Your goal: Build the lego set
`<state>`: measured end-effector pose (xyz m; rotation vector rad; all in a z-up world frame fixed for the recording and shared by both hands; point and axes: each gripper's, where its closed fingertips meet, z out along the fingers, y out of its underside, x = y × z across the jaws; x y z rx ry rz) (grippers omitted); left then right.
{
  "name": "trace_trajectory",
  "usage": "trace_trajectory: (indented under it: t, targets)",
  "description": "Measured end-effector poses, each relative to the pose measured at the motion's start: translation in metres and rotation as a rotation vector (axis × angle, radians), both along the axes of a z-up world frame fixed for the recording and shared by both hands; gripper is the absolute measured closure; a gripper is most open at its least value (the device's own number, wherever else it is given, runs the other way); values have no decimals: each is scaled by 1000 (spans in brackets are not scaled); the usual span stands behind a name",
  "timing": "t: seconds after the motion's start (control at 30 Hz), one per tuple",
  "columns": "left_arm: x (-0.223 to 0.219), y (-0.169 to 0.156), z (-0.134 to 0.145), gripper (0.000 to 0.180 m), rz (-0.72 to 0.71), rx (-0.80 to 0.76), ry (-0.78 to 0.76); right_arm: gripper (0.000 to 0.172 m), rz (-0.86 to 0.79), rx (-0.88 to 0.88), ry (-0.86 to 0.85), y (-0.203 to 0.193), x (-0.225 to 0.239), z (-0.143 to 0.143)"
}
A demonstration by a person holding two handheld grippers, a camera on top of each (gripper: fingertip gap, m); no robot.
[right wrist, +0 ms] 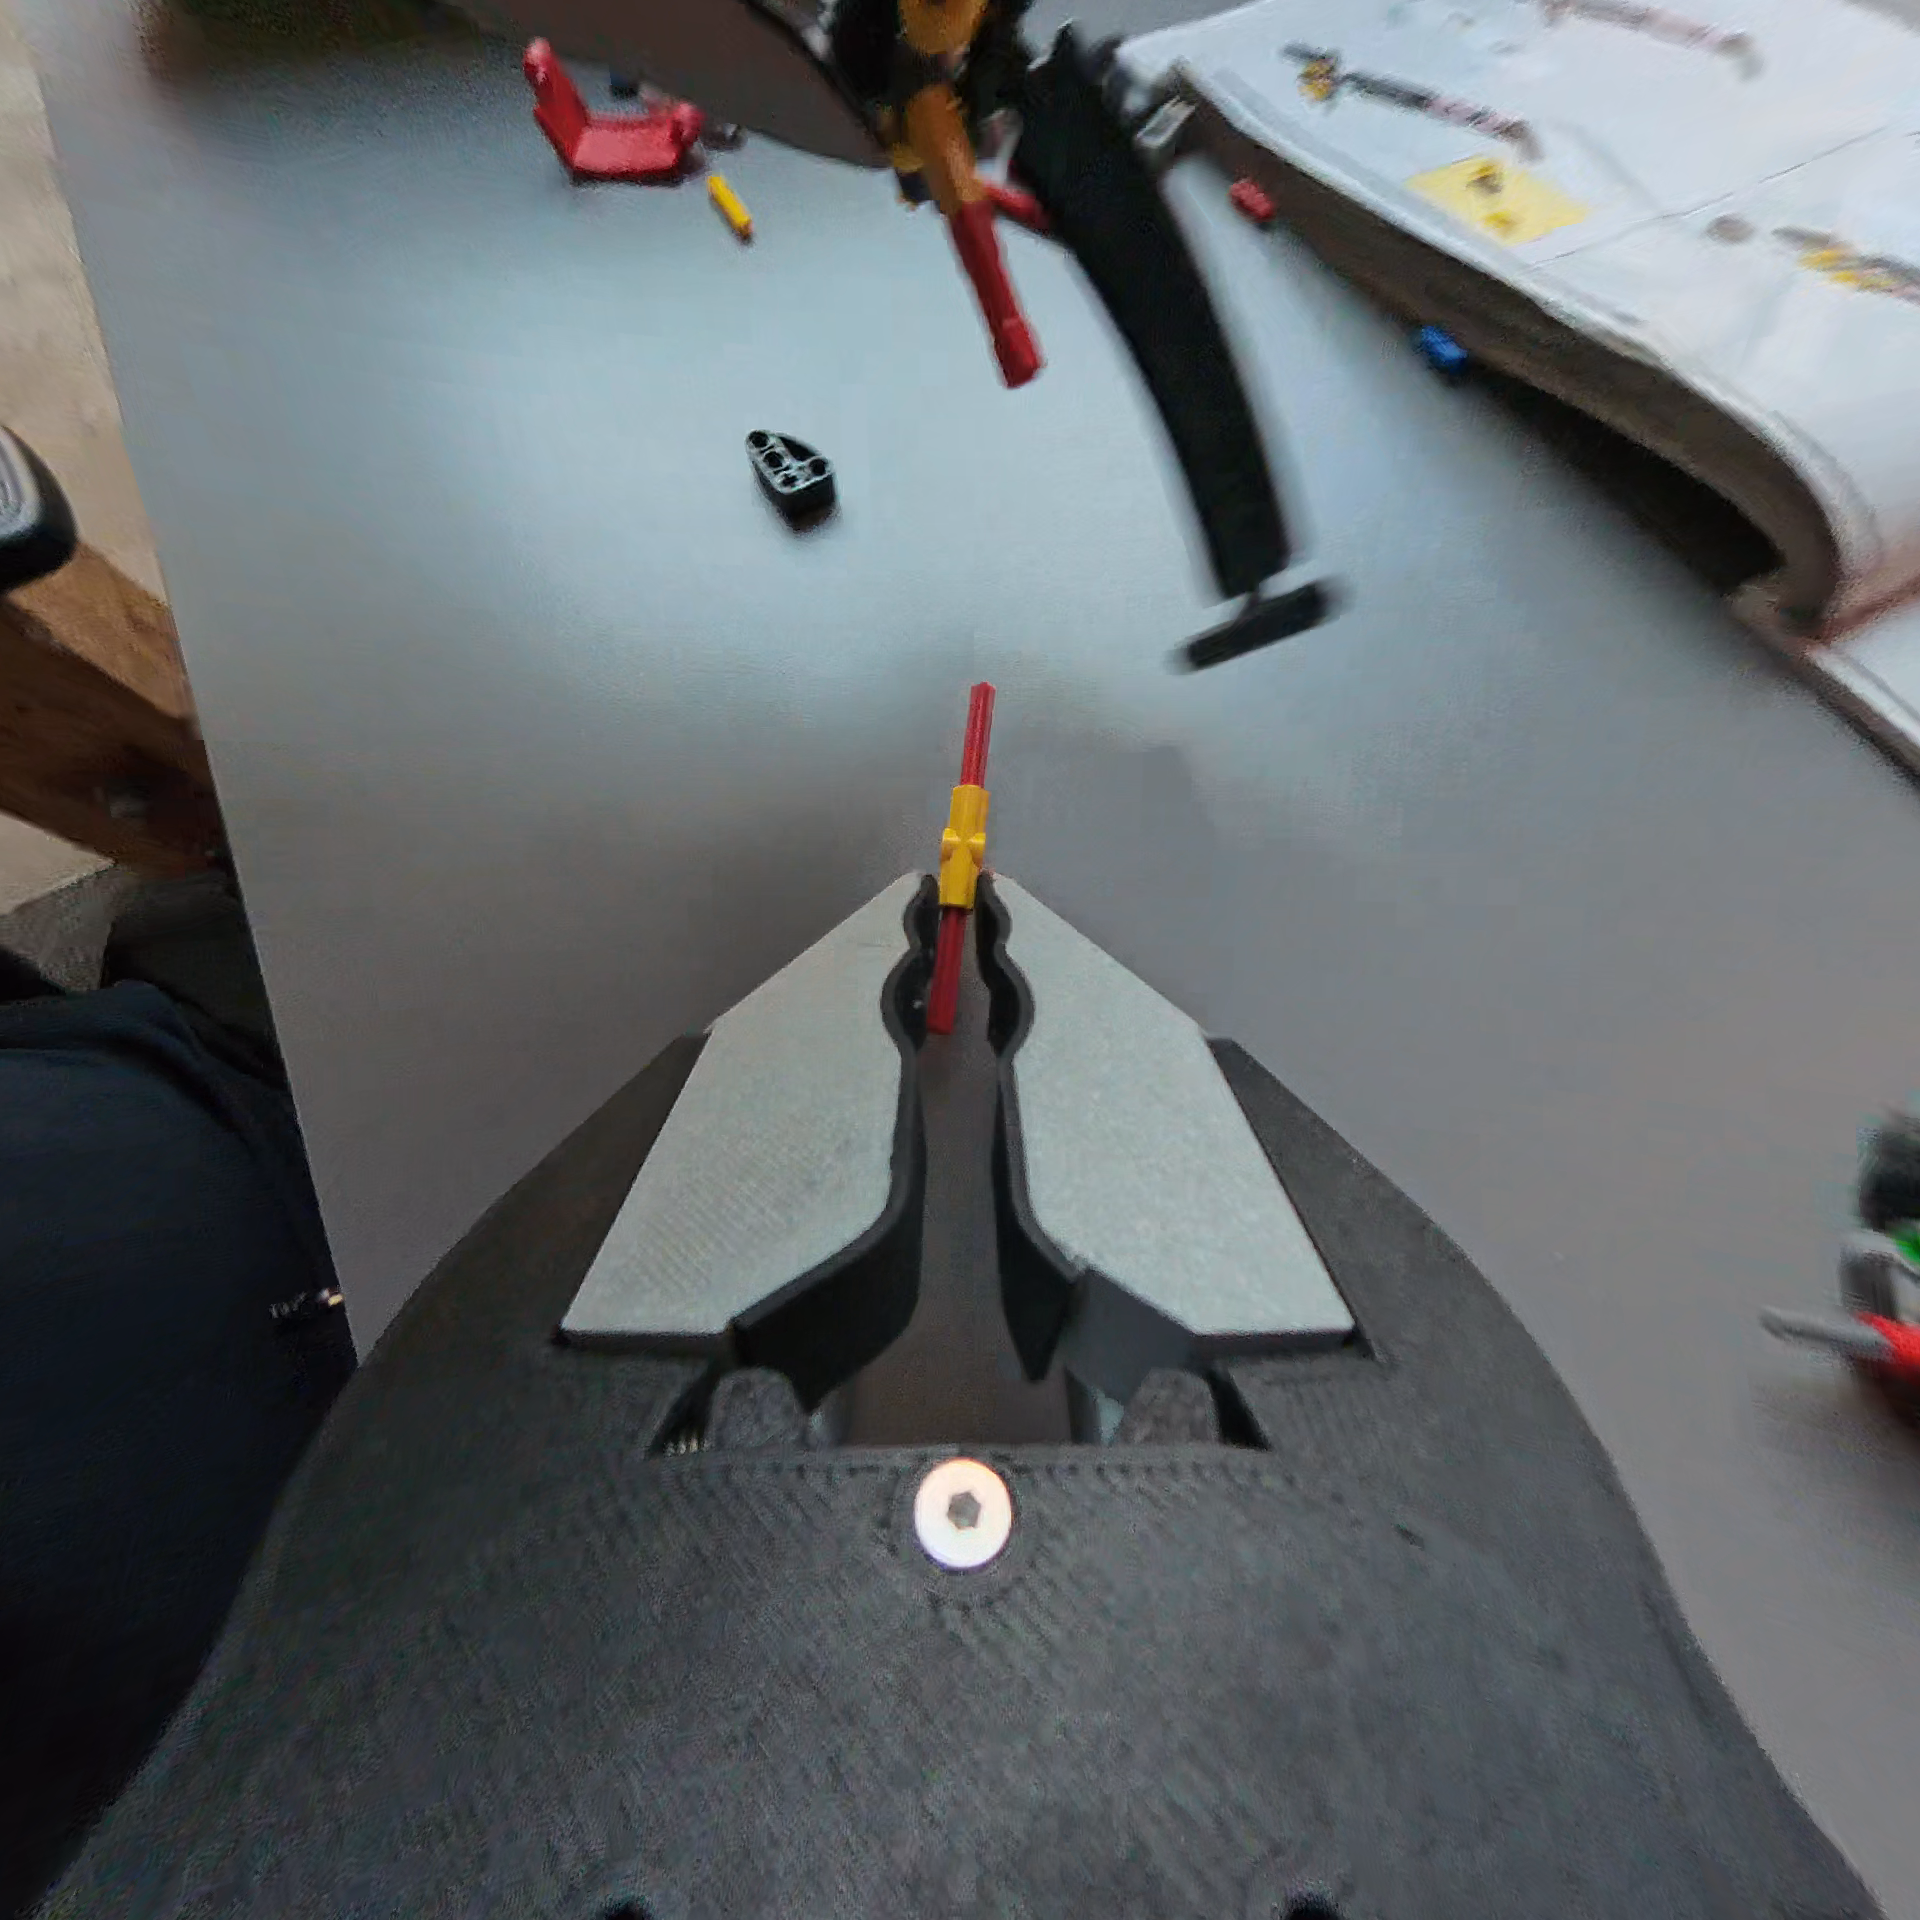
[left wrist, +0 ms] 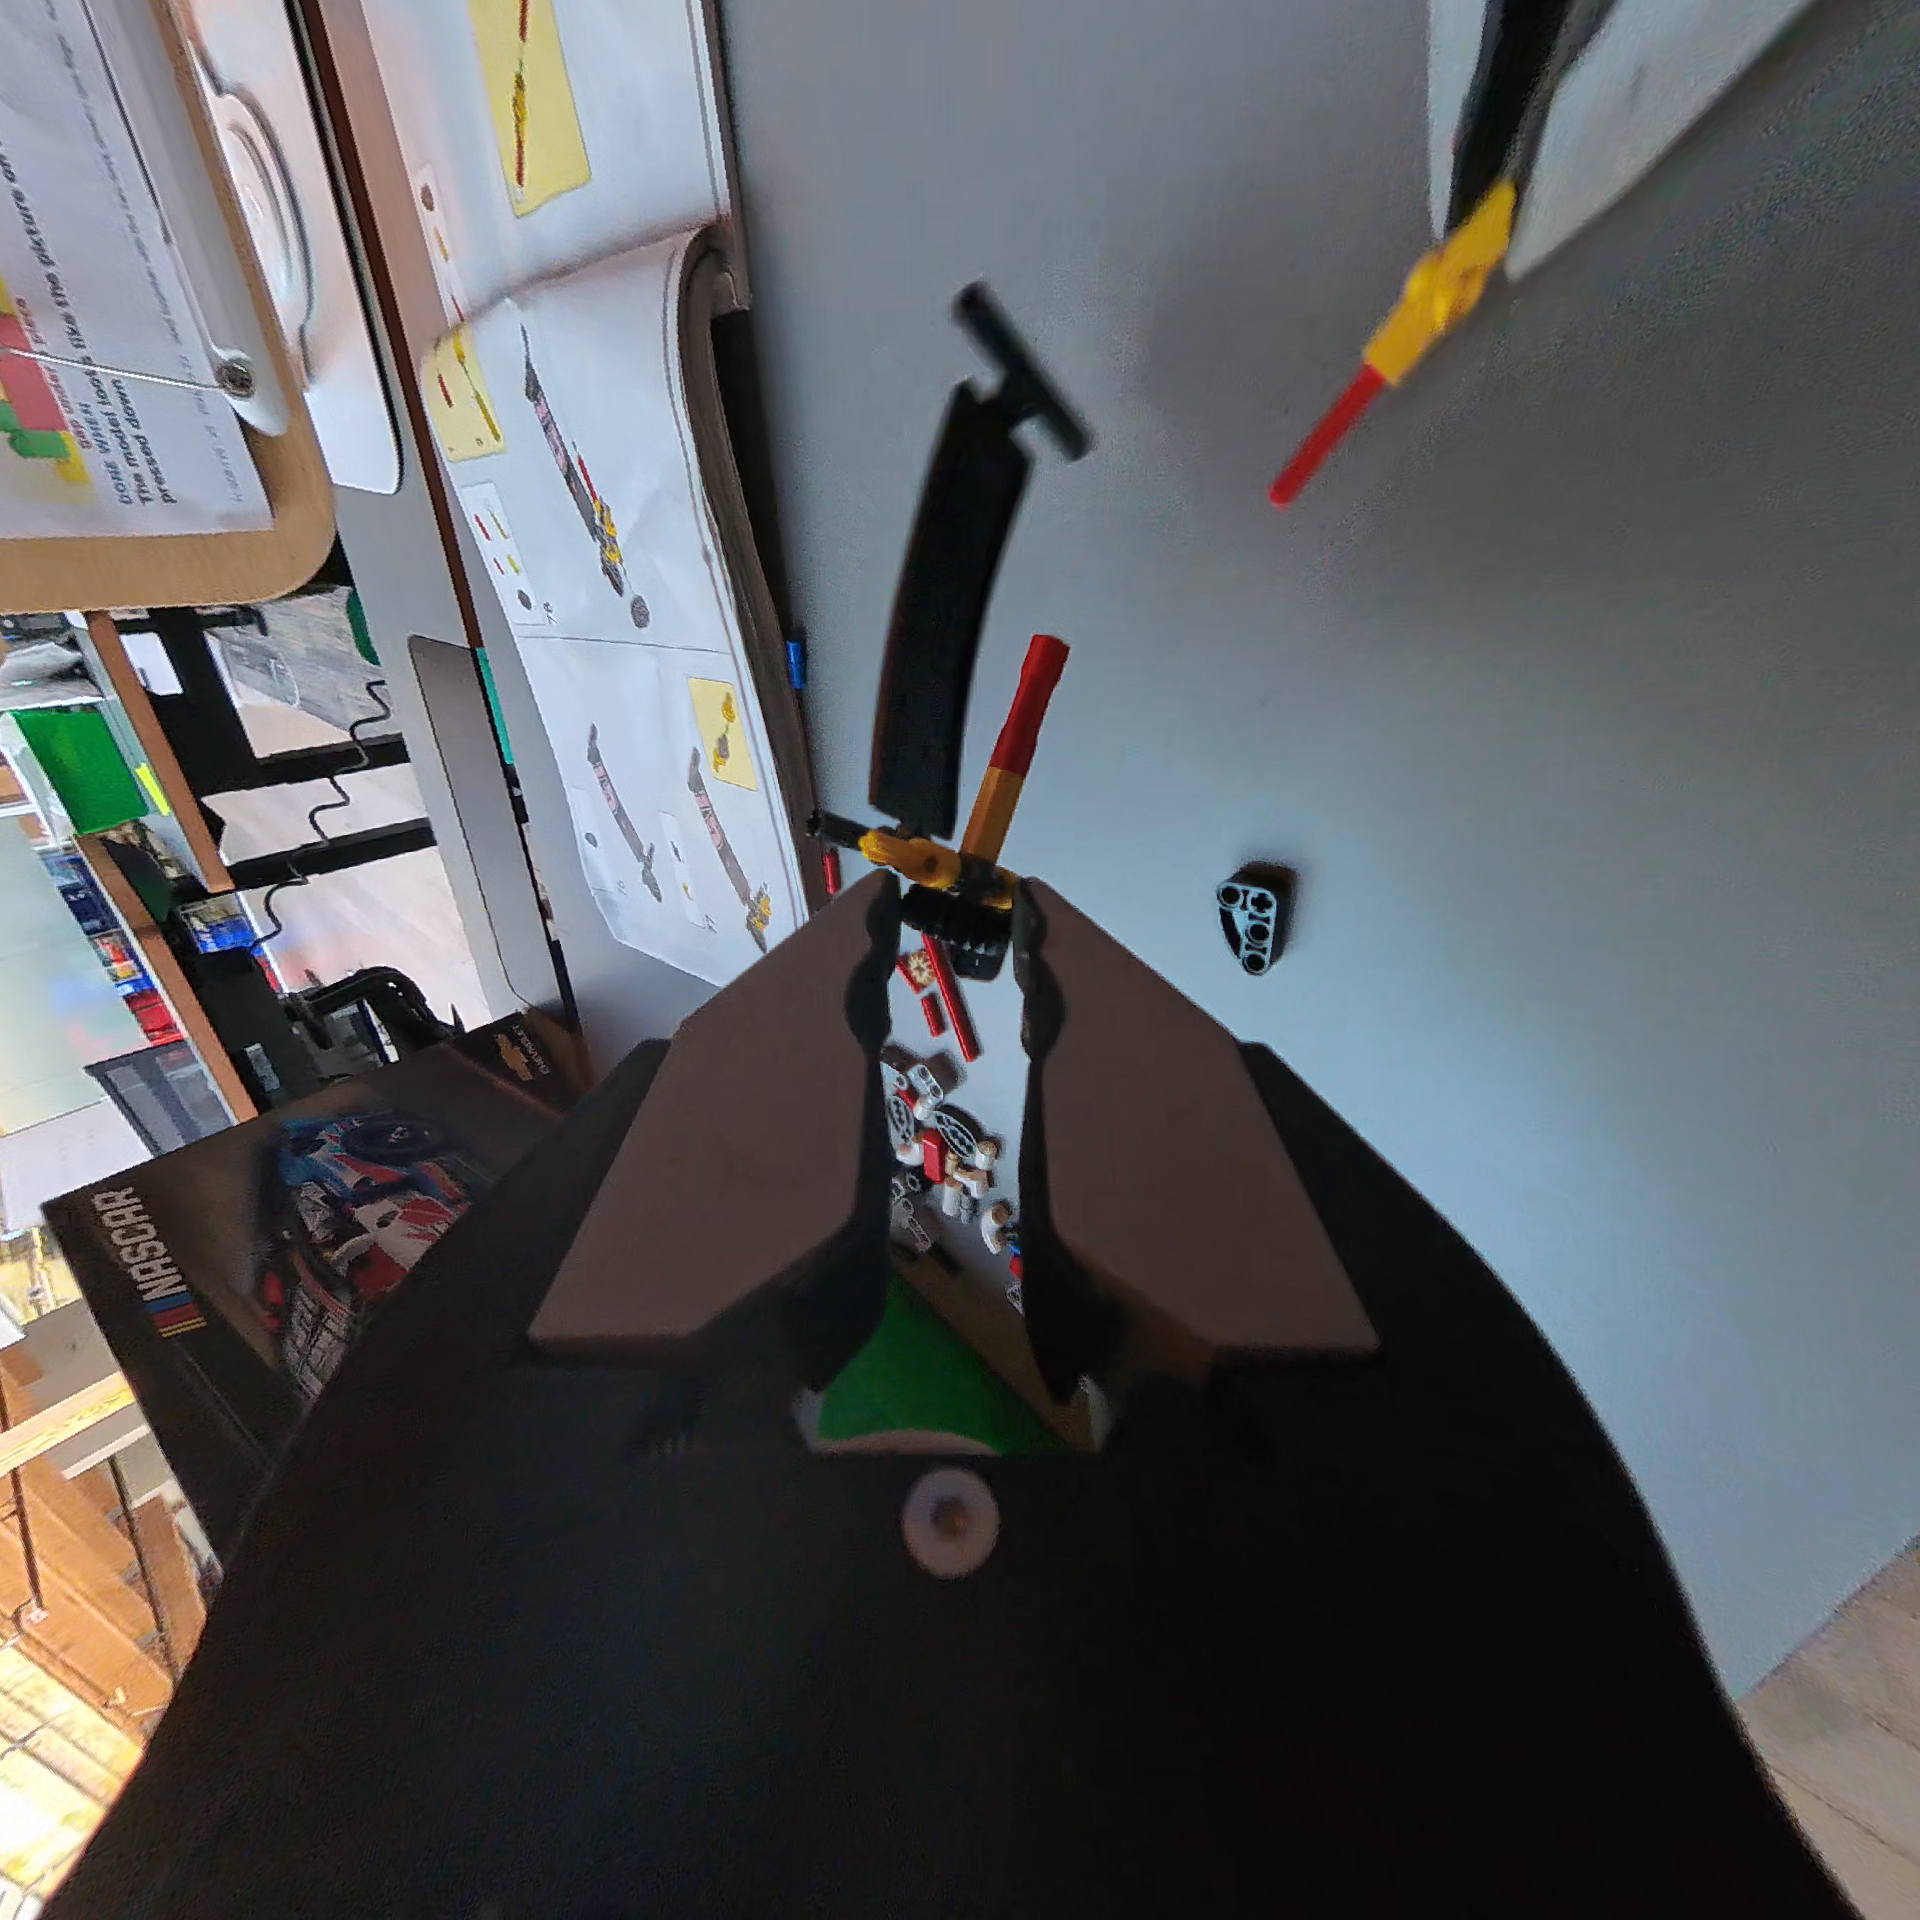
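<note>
In the left wrist view, your left gripper (left wrist: 956, 914) has its fingers drawn in to a narrow gap and clamped on a small toy-brick assembly (left wrist: 951, 883), pinching it at its black gear at the very tips. From that gear a long curved black panel (left wrist: 940, 623) rises away from you, ending in a black cross-bar (left wrist: 1023, 374), and an orange-and-red rod (left wrist: 1018, 748) juts up just to its right. Below the fingers a scatter of loose small parts (left wrist: 940, 1132) lies on the grey table (left wrist: 1455, 727). A black three-hole connector (left wrist: 1255, 916) rests on the table to the right, apart from everything. At far left lies an open instruction booklet (left wrist: 623, 520), with a printed box (left wrist: 291, 1226) nearer on the left. Your right gripper (left wrist: 1481, 203) shows at the top right, blurred, with a yellow sleeve on a red axle (left wrist: 1423, 312) sticking out of it.

In the right wrist view, your right gripper (right wrist: 961, 894) is nearly closed, the tips pressing on the yellow sleeve (right wrist: 961, 852) threaded on the thin red axle (right wrist: 977, 748), which points away from you over the table (right wrist: 520, 623). The assembly held in the left gripper (right wrist: 925, 42) hangs at the far top, panel (right wrist: 1174, 332) angled down to the right. The black connector (right wrist: 792, 473) lies left of centre, a red seat-shaped piece (right wrist: 608, 125) at far left, and the booklet (right wrist: 1558, 208) at far right.
</note>
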<state>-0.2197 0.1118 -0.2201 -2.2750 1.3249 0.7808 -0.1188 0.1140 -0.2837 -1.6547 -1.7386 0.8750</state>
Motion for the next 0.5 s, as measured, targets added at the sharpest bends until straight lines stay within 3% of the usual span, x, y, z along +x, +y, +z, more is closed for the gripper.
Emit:
trace_trajectory:
  t: [0.2, 0.37, 0.5]
  targets:
    - [17, 8, -11, 161, -18, 223, 87, 167, -106, -13, 58, 46, 37, 13]
    - [37, -8, -22, 162, -89, 449, 235, 167, -137, -3, 59, 62, 46, 7]
    - [41, -23, -41, 161, -74, 470, 216, 167, -146, 16, 85, 67, 46, 11]
